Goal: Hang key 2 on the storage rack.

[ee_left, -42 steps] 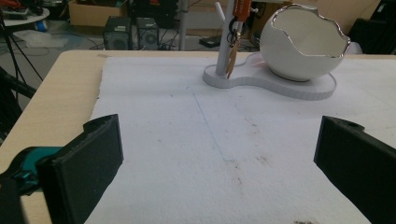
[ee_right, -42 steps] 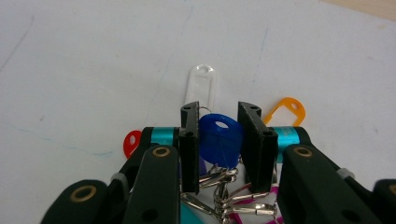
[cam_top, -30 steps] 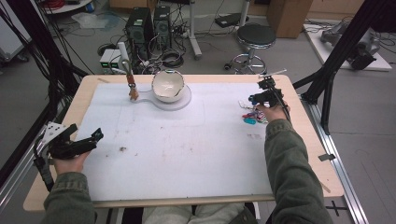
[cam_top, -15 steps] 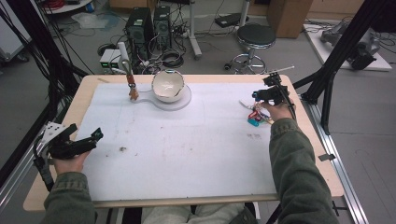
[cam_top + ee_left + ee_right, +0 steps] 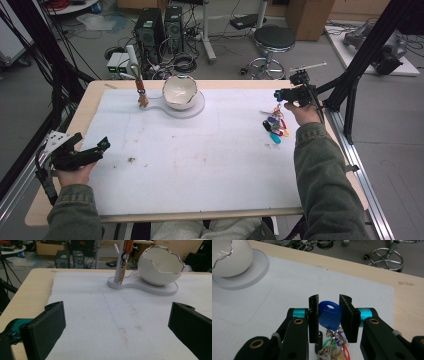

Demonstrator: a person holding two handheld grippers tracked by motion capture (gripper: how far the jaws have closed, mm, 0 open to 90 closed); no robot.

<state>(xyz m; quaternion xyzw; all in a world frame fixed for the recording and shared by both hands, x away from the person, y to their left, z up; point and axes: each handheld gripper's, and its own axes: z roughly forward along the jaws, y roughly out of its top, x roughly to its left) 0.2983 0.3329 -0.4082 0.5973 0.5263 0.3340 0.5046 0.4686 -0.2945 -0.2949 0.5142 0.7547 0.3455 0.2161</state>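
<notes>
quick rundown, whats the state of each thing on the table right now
right gripper: shut on the blue key tag
blue key tag: clamped, bunch of keys hanging below
left gripper: open, empty, above the mat
egg-shaped bowl: upright on its stand
stand peg: upright, keyring hanging on it

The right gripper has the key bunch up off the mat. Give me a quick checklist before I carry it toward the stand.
1. Right gripper shut on the blue tag: ok.
2. Key bunch fully off the mat: cannot tell; the lower tags hang close to it.
3. Hook post upright on the stand: ok, one keyring already hangs there.
4. Path across the mat to the stand: ok.
5. Left gripper open, apart from the white bowl: ok.
</notes>
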